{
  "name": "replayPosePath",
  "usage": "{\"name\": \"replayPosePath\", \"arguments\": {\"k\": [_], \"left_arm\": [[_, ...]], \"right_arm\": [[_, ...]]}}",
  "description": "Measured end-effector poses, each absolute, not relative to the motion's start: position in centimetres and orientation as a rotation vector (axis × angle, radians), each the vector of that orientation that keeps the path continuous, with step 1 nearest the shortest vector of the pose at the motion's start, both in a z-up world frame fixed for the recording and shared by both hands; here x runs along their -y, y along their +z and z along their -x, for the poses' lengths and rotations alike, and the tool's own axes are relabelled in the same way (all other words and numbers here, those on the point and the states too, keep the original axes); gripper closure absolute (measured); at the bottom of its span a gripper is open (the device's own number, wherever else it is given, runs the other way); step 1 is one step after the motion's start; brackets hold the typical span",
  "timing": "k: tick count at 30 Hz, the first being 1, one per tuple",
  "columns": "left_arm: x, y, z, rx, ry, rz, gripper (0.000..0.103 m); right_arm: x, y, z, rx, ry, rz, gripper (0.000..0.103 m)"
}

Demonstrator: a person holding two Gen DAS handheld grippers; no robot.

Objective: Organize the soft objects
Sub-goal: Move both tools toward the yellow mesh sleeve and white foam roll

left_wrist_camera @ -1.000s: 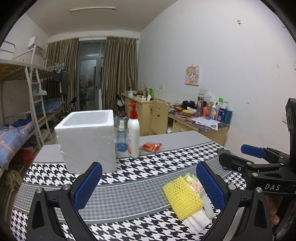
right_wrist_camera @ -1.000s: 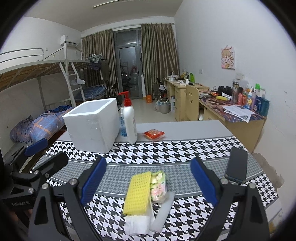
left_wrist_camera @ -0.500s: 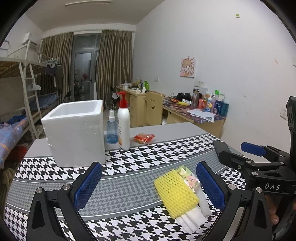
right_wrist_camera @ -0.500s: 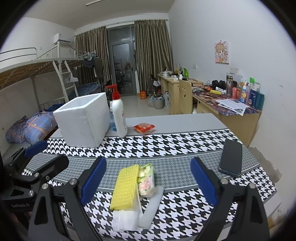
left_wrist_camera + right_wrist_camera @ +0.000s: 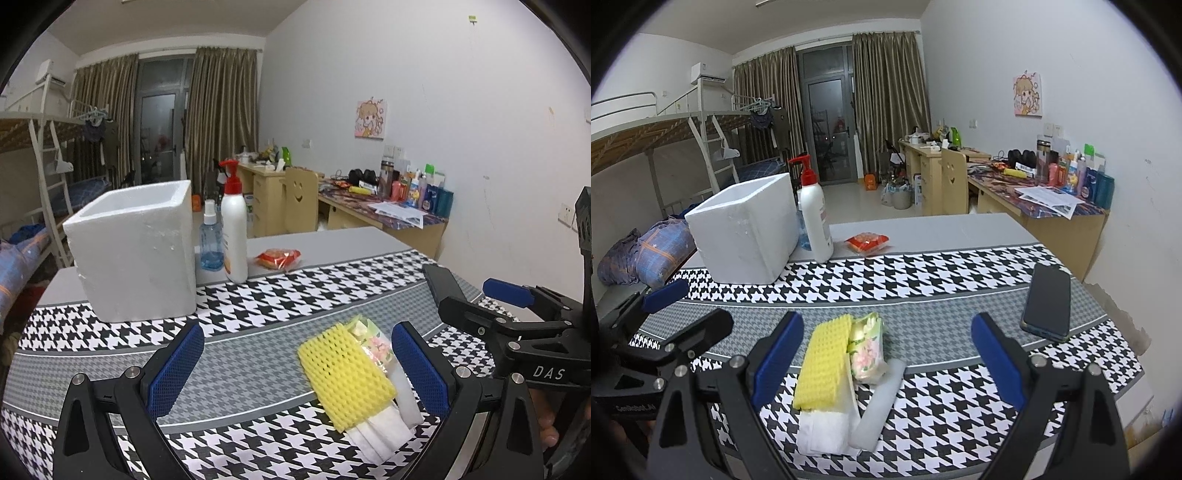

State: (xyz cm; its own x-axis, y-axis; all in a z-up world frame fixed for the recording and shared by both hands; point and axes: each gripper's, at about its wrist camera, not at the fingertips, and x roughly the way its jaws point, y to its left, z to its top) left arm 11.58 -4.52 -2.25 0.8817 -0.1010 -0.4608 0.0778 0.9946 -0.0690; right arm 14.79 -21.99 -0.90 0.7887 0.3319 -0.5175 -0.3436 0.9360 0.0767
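Houndstooth table (image 5: 923, 273) — both grippers (image 5: 295, 365) (image 5: 886, 354) gape above the yellow sponge (image 5: 823, 365).

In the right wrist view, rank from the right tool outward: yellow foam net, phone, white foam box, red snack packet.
1. yellow foam net, between the fingers, left of centre
2. phone, right
3. white foam box and red snack packet, far side: too close to call

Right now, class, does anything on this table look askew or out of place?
Yes: the yellow foam net, flowered tissue pack and white foam strip lie in a crooked, overlapping heap. The smartphone sits angled near the table's edge.
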Motion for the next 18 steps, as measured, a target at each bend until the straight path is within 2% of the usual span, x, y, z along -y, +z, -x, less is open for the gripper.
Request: {"name": "replayPosePath", "arguments": {"k": [18], "left_arm": [[5.7, -4.3, -13.3, -0.553, -0.123, 0.043, 0.001]], "right_arm": [[23.0, -3.4, -16.0, -0.623, 0.326, 0.023, 0.008]]}}
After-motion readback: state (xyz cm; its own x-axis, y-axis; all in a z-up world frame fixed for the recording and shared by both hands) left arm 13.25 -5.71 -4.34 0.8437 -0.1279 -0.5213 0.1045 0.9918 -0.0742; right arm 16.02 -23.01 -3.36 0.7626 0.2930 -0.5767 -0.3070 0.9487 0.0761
